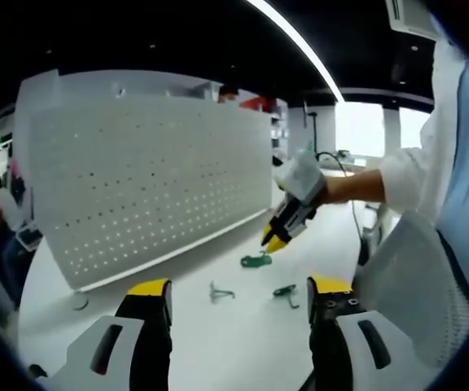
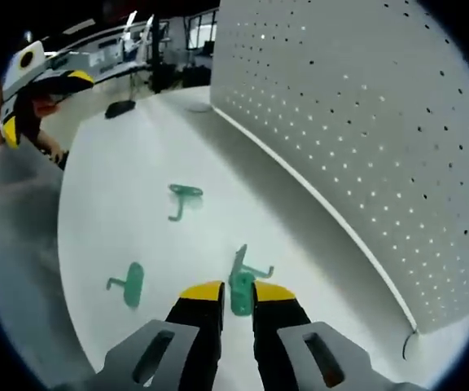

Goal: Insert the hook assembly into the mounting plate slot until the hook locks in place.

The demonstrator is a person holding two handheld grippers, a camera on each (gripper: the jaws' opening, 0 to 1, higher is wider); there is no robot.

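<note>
The right tool (image 2: 229, 295), jaws slightly apart, straddles a green hook (image 2: 241, 281) lying on the surface (image 2: 120, 204); the pegboard (image 2: 365, 122) stands to its right.

The left tool (image 1: 238, 297) hangs open.

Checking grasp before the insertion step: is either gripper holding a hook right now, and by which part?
The right gripper has its jaws around a green hook's flat base plate; contact can't be confirmed. The left gripper holds nothing.
</note>
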